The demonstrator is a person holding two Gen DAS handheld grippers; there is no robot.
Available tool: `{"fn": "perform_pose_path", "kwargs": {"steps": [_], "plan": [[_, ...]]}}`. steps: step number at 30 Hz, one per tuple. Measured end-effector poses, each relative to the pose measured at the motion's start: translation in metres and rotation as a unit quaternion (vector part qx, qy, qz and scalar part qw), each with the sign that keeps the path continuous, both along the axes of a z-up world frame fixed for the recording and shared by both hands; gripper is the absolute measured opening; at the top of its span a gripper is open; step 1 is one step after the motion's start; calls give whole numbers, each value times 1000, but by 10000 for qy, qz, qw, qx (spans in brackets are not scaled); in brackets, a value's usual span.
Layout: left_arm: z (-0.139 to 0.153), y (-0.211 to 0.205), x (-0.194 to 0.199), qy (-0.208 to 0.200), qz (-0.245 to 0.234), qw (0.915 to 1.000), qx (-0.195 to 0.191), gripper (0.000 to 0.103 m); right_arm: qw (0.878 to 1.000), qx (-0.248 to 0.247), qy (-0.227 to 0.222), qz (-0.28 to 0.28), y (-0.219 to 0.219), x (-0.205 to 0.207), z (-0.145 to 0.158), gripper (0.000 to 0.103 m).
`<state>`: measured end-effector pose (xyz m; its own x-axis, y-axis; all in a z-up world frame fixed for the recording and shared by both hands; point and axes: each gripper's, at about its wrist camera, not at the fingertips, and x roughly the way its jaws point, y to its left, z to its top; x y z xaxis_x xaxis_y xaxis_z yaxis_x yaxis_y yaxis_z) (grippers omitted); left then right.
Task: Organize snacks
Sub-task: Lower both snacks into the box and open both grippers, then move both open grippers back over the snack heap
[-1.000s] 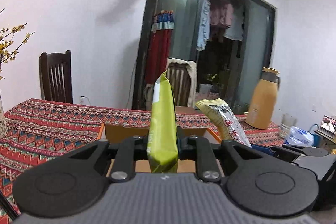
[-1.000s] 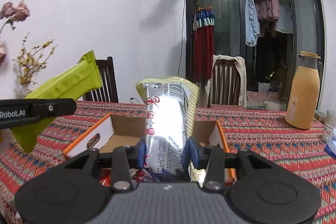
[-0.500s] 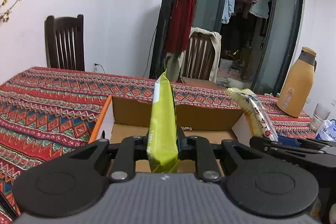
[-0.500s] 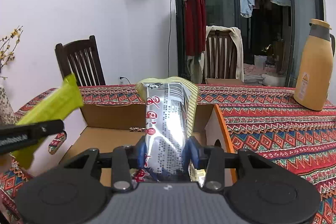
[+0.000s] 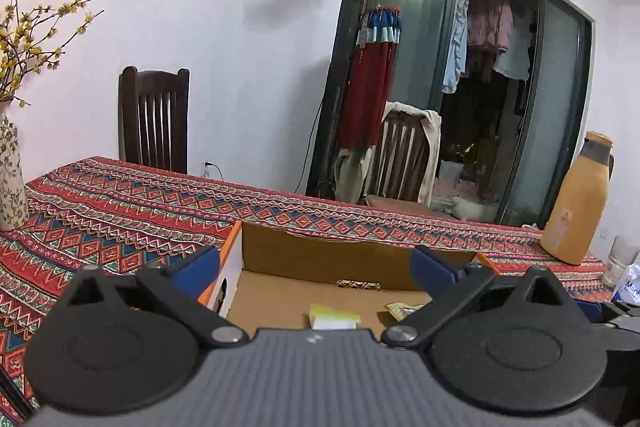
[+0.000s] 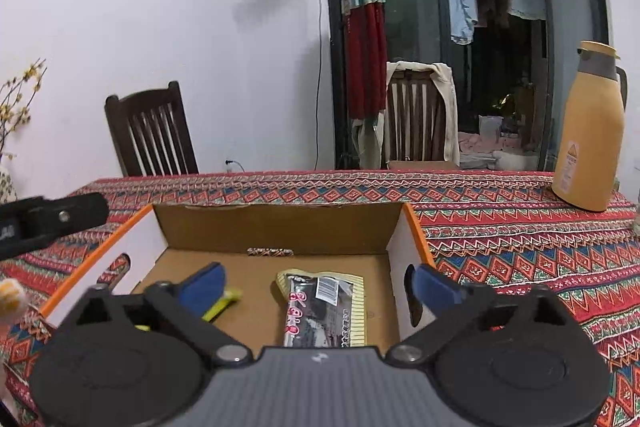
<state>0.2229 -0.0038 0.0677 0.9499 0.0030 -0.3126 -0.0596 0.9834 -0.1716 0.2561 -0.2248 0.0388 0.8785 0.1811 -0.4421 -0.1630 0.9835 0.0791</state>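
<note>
Jaws of the left gripper (image 5: 316,269) and right gripper (image 6: 316,285) have just been opened; nothing is clamped. Below them, in the cardboard box (image 6: 276,227), lie the green packet (image 5: 334,317) and silver packet (image 6: 322,309), judged light, crinkly, best pinched edgewise.

Red zigzag-patterned tablecloth (image 6: 520,239), orange-edged brown box (image 6: 280,227), yellow-green packet (image 6: 224,303).

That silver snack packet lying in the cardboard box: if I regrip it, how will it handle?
The silver snack packet looks like glossy foil film, so it may be slippery between the jaws. It lies flat with crimped ends, so it is probably light and floppy and likely to sag or crinkle. It seems unlikely to roll on the floor of the cardboard box.
</note>
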Motion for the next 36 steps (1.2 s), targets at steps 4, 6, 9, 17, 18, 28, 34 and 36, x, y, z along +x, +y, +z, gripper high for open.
{"fn": "perform_pose_path", "kwargs": {"steps": [4,6,9,17,18,28,34,36], "plan": [[1,-3,-3,0,-8,10000,19,103,10000,41,-54,-29,-1,-1,1,103],[1,-4,-4,3,-7,10000,3,103,10000,44,-73,-34,-2,-3,1,103],[2,-3,-7,-41,6,10000,-17,103,9999,54,-93,-44,-2,-3,2,103],[24,-7,-27,-366,65,9993,45,103,9993,15,-357,-69,-1,-17,18,103],[28,-8,-32,-419,40,9991,65,103,9992,14,-394,-65,-2,-21,21,103],[36,-8,-78,-518,-215,9982,201,103,9981,-89,-615,35,-7,-75,28,103],[20,-1,-105,-386,-244,9983,365,103,9985,-57,-538,88,-14,-113,16,103],[14,2,-113,-311,-245,9984,396,103,9988,-51,-472,94,-16,-123,11,103]]}}
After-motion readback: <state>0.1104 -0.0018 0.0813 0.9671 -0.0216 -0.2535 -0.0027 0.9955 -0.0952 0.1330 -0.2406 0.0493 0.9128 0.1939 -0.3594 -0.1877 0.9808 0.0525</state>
